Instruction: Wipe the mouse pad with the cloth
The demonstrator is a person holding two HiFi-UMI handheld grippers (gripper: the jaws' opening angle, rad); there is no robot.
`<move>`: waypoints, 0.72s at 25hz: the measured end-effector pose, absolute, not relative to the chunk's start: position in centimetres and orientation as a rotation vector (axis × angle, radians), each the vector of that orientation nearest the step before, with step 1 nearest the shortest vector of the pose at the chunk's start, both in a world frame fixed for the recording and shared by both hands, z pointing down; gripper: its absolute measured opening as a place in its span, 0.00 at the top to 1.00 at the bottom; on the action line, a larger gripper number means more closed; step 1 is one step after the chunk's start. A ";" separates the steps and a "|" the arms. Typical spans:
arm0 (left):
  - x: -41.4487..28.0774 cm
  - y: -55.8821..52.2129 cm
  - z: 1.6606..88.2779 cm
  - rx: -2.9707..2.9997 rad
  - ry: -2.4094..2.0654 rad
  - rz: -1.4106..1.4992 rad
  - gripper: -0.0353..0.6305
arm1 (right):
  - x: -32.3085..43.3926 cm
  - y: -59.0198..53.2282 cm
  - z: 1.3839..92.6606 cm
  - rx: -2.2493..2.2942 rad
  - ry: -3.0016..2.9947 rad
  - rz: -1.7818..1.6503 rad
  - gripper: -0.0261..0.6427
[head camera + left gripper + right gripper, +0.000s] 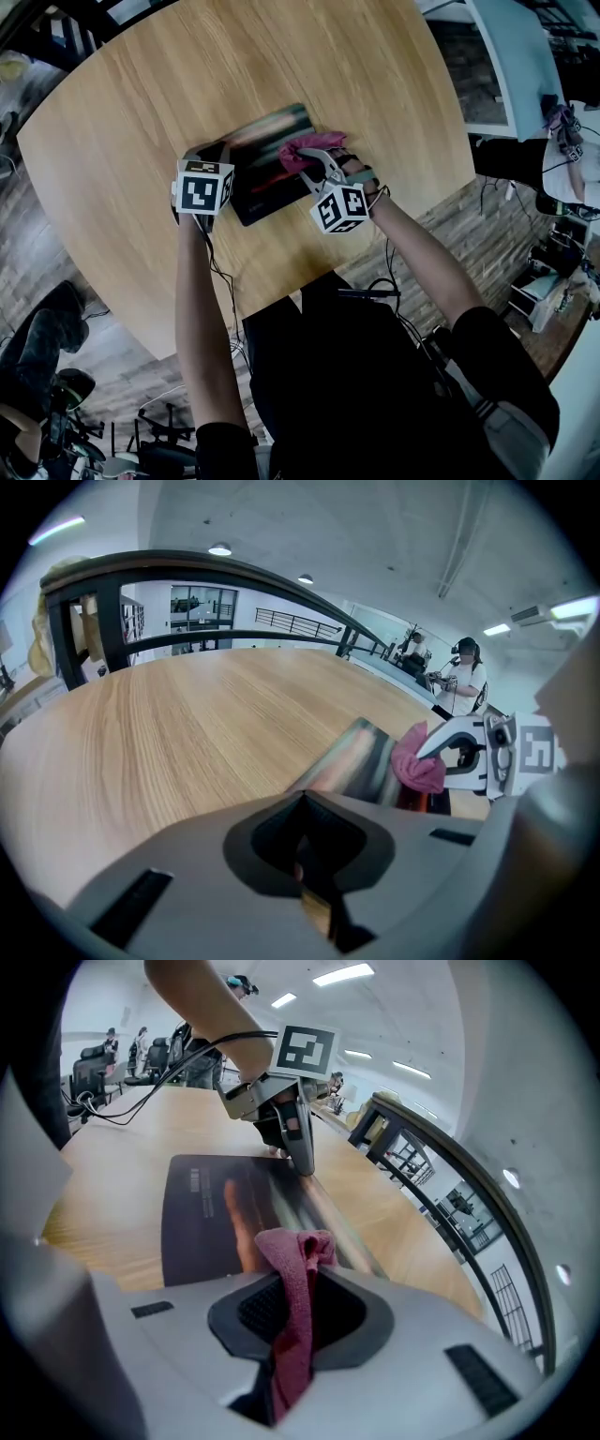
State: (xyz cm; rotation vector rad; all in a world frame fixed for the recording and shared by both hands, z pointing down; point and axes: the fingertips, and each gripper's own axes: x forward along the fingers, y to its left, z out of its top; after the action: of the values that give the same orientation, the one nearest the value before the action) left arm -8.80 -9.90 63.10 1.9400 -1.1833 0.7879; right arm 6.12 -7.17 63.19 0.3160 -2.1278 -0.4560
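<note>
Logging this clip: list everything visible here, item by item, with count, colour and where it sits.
table: one, light wood, round, under everything else.
mouse pad: one, dark with a colourful print, flat near the table's middle.
cloth: one, pink, bunched over the pad's right part.
railing: one, black, beyond the table's far edge.
background people: two in the left gripper view, far off, too small to describe.
left tool: one, grey-white with a marker cube, jaws together, tip down on the pad's left edge.
right tool: one, same build, jaws closed on the cloth.
forearms: two, bare, reaching from the near side.
</note>
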 end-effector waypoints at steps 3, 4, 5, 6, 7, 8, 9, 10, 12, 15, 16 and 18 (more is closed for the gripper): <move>-8.9 -9.9 63.1 1.938 -1.188 0.784 0.91 | 6.6 -6.5 63.2 0.363 -2.122 -0.405 0.87; -9.0 -9.9 63.1 1.937 -1.189 0.782 0.91 | 6.7 -6.4 63.3 0.379 -2.120 -0.383 0.86; -9.0 -9.9 63.1 1.936 -1.189 0.780 0.91 | 6.9 -6.2 63.3 0.394 -2.118 -0.362 0.86; -9.1 -9.9 63.1 1.936 -1.190 0.779 0.91 | 7.0 -6.0 63.3 0.409 -2.115 -0.340 0.87; -9.0 -9.9 63.1 1.937 -1.192 0.779 0.91 | 7.2 -5.8 63.3 0.423 -2.112 -0.317 0.86; -9.0 -9.9 63.2 1.938 -1.194 0.780 0.91 | 7.4 -5.7 63.3 0.439 -2.111 -0.291 0.86; -9.0 -9.9 63.2 1.940 -1.198 0.781 0.91 | 7.6 -5.5 63.4 0.455 -2.109 -0.264 0.86; -9.0 -9.9 63.2 1.941 -1.202 0.783 0.91 | 7.8 -5.3 63.4 0.470 -2.108 -0.240 0.86; -8.9 -9.9 63.2 1.943 -1.205 0.790 0.91 | 8.1 -5.0 63.4 0.500 -2.104 -0.193 0.86; -8.9 -9.9 63.2 1.939 -1.198 0.790 0.91 | 8.5 -4.6 63.4 0.549 -2.100 -0.106 0.86; -9.0 -9.9 63.2 1.937 -1.197 0.788 0.91 | 8.5 -4.5 63.3 0.564 -2.099 -0.075 0.86; -9.0 -9.9 63.2 1.933 -1.198 0.785 0.91 | 8.7 -4.1 63.3 0.587 -2.095 -0.017 0.86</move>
State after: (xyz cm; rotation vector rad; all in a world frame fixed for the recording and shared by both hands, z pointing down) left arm -9.00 -9.89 63.22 1.9335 -1.1977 0.7848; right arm 8.66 -4.15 63.31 0.5867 -2.0950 -0.0174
